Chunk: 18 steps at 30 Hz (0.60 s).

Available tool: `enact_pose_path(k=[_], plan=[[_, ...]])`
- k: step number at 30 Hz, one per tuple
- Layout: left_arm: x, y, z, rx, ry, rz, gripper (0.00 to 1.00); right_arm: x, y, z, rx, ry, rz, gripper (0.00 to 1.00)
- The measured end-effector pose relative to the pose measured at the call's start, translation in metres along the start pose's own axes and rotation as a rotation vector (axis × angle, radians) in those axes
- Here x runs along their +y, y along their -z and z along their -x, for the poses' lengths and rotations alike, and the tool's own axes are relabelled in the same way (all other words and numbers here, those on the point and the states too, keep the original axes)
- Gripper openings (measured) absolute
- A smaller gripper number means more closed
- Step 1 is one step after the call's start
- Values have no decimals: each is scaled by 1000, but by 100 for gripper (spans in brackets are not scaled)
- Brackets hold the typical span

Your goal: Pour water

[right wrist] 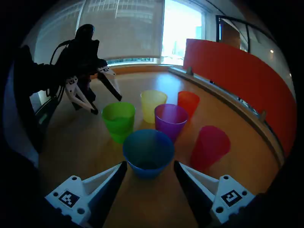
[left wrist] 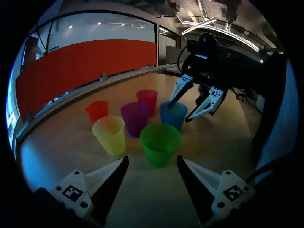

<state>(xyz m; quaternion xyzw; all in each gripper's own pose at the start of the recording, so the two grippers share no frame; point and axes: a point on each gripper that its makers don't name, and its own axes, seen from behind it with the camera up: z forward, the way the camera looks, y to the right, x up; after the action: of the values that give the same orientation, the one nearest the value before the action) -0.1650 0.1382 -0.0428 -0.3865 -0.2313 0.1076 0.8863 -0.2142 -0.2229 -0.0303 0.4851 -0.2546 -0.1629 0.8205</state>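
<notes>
Left gripper (left wrist: 152,159): its fingers are standing wide apart, gripping nothing, with the green cup (left wrist: 160,144) sitting just ahead of the tips.
Right gripper (right wrist: 150,164): its fingers are gaping, empty, and pointing at the blue cup (right wrist: 148,152) just ahead.
Other cups: the yellow cup (left wrist: 110,135), purple cup (left wrist: 135,117), pink cup (left wrist: 147,99) and orange cup (left wrist: 97,111) are standing upright, clustered on the wooden table (left wrist: 212,140).
Water: possibly sitting low in the green cup; the tint is making it uncertain.

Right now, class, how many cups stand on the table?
6 on the table: green before the left gripper, yellow beside it, purple central, orange beyond yellow, pink beyond purple, blue before the right gripper. None seems hidden.
</notes>
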Motion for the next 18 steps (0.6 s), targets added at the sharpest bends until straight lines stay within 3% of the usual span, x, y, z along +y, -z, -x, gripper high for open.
enact_pose_path(k=[5,13,18], plan=[[-23,18,-10,38,27,-95,93,7,21,6,16,-44,61,95],[-67,54,-18,95,89,-326,94,28,62,6,76,-129,230,95],[-81,73,-16,139,143,-430,94,33,88,2,119,-164,322,95]])
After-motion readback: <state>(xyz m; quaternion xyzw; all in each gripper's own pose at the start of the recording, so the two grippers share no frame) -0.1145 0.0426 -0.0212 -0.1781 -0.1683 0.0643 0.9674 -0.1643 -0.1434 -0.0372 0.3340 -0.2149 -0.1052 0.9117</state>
